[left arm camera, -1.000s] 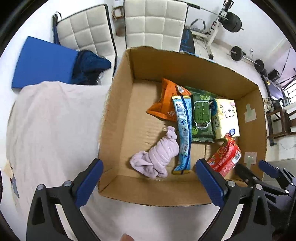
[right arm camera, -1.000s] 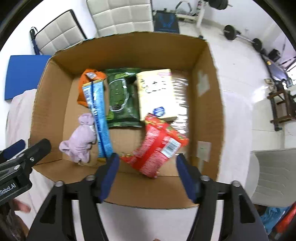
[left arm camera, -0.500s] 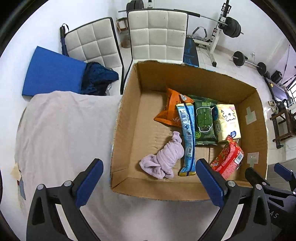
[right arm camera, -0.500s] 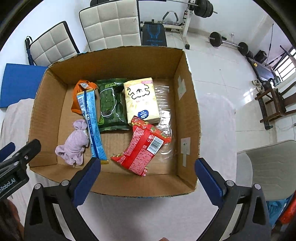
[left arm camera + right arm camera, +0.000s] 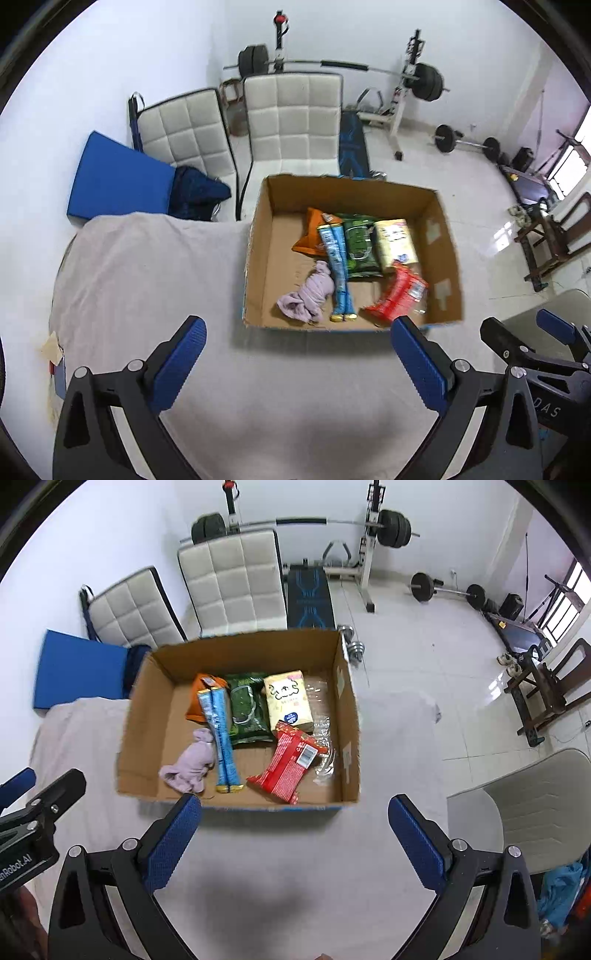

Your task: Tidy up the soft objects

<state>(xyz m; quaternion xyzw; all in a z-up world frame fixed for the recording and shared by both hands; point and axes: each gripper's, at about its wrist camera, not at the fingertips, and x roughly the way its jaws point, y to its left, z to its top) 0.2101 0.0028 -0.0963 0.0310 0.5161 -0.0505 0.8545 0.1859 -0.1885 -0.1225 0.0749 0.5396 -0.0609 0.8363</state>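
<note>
two white chairs (image 5: 192, 590) behind cloth-covered table (image 5: 280, 853)

The left hand-held gripper (image 5: 297, 354) has two matte black plastic arms with triangular cut-outs, each tipped by a long blue pad (image 5: 181, 363) with a fine ribbed texture. Round silver screws sit at the joints of each arm. The right hand-held gripper (image 5: 293, 832) is built the same: black frame, blue textured pads (image 5: 415, 843), silver screws. In the right wrist view the left unit's black side bears white lettering ending "Robot.AI". A sliver of skin shows at the bottom edge.
</note>
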